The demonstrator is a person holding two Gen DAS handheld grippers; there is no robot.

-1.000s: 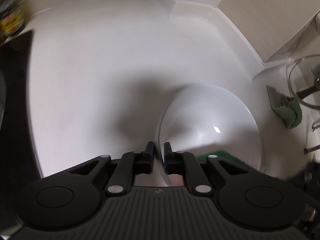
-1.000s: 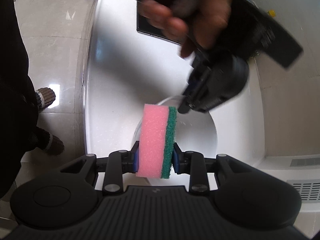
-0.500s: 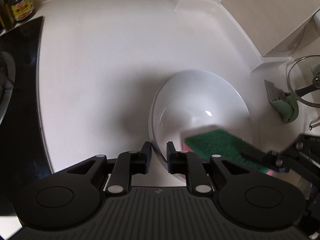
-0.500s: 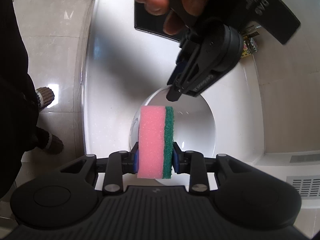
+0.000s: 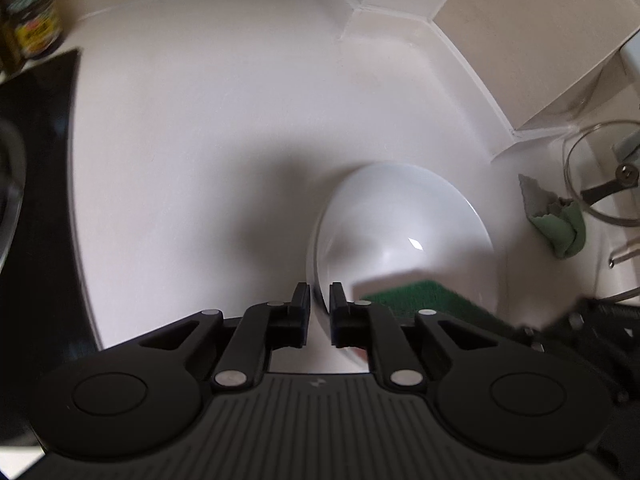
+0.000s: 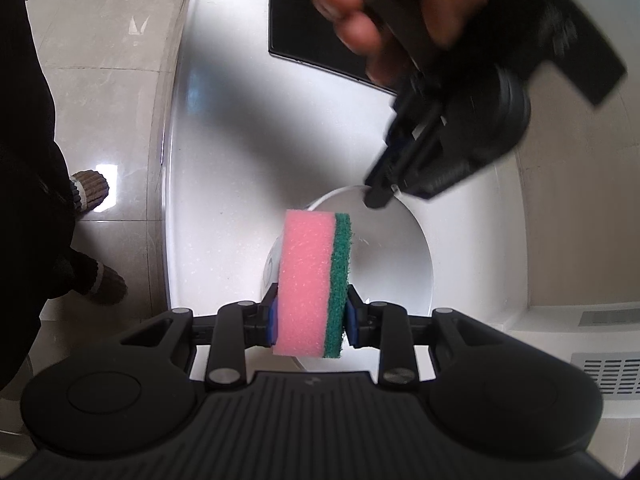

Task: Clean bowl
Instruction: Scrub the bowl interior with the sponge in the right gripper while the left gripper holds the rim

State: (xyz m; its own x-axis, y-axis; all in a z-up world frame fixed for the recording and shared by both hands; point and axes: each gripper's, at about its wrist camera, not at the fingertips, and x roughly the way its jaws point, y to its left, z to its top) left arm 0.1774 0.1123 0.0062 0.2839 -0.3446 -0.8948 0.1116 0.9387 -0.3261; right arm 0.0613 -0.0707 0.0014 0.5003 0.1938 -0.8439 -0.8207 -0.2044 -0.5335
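Observation:
A white bowl (image 5: pixel 404 220) sits on the white counter; it also shows in the right wrist view (image 6: pixel 396 256). My left gripper (image 5: pixel 319 312) is shut on the bowl's near rim and holds it. It shows in the right wrist view (image 6: pixel 380 196) gripping the far rim, held by a hand. My right gripper (image 6: pixel 310 320) is shut on a pink sponge with a green scouring side (image 6: pixel 314 280), held over the bowl's near part. The sponge's green face (image 5: pixel 416 300) shows blurred inside the bowl in the left wrist view.
A black cooktop (image 5: pixel 36 184) lies at the left, with jars (image 5: pixel 32 28) behind it. A green cloth (image 5: pixel 560 228) and a glass lid (image 5: pixel 600 172) are at the right. The counter edge (image 6: pixel 168 184) drops to a tiled floor where the person stands.
The bowl, held by my left gripper, has shifted slightly. The sponge has pulled back toward the bowl's near side, so less of its green face shows in the left wrist view.

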